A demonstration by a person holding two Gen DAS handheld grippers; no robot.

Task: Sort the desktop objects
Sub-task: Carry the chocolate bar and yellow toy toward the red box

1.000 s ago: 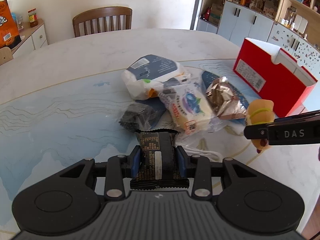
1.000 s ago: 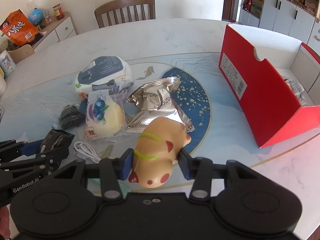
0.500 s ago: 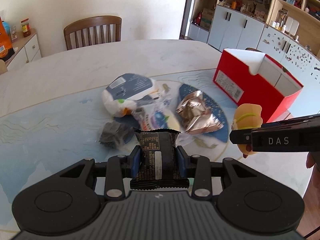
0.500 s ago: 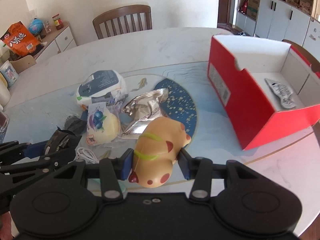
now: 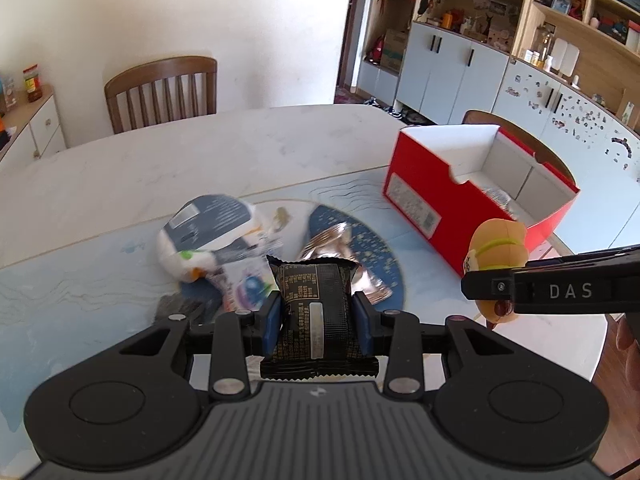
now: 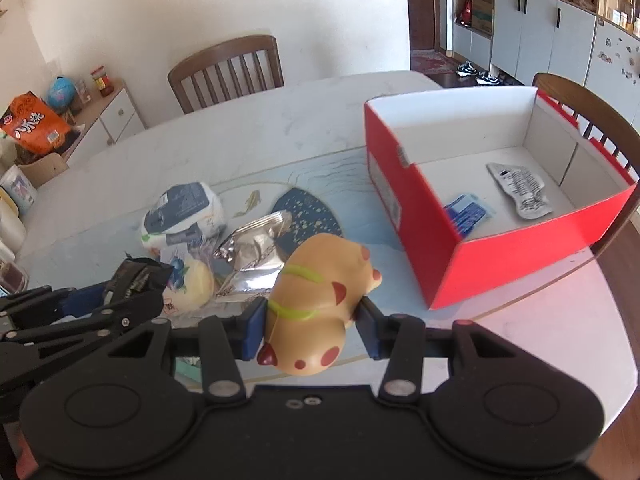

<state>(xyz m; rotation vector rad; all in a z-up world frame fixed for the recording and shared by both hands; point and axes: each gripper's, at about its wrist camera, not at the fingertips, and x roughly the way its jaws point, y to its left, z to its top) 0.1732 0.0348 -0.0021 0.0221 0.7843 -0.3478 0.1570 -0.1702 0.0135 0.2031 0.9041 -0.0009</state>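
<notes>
Pinching a black foil snack packet (image 5: 316, 312) in the left gripper (image 5: 318, 318) and a tan rubber squeeze toy (image 6: 316, 304) in the right gripper (image 6: 310, 322), both above the table, either slick item could slip before the red cardboard box (image 6: 404, 200).

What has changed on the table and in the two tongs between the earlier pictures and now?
Both tongs have risen away from the table, each carrying its load: the left tongs the black snack packet, the right tongs the tan squishy toy. The red box now shows more of its inside. Nothing was taken or released; the pile of packets stayed in place.
</notes>
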